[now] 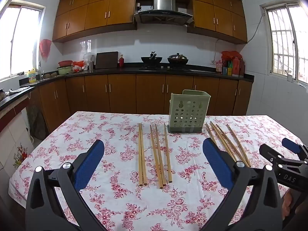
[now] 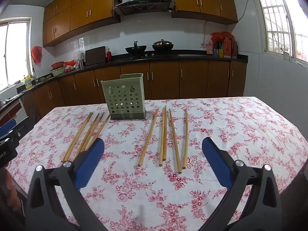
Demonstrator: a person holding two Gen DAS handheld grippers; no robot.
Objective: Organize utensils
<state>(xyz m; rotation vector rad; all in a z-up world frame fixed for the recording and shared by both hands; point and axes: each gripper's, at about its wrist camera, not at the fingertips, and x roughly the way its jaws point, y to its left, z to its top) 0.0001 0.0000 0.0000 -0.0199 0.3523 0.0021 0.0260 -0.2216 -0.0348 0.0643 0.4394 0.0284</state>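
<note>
A pale green perforated utensil holder [image 1: 187, 111] [image 2: 124, 96] stands upright at the far middle of the table. Several wooden chopsticks [image 1: 154, 154] lie flat on the cloth left of it, in front of my left gripper [image 1: 153, 142], which hovers open and holds nothing. A second group of chopsticks [image 1: 225, 144] [image 2: 169, 138] lies right of the holder, ahead of my right gripper [image 2: 153, 141], also open and holding nothing. The left group of chopsticks [image 2: 84, 134] shows again in the right wrist view. Each gripper appears at the edge of the other's view: right gripper [image 1: 279, 148], left gripper [image 2: 9, 134].
The table [image 1: 115, 202] [image 2: 134, 192] has a pink floral cloth. Its far edge sits just behind the holder. Beyond it runs a dark kitchen counter [image 1: 115, 70] with brown cabinets, two woks and bottles. A hand [image 2: 11, 192] shows at the lower left.
</note>
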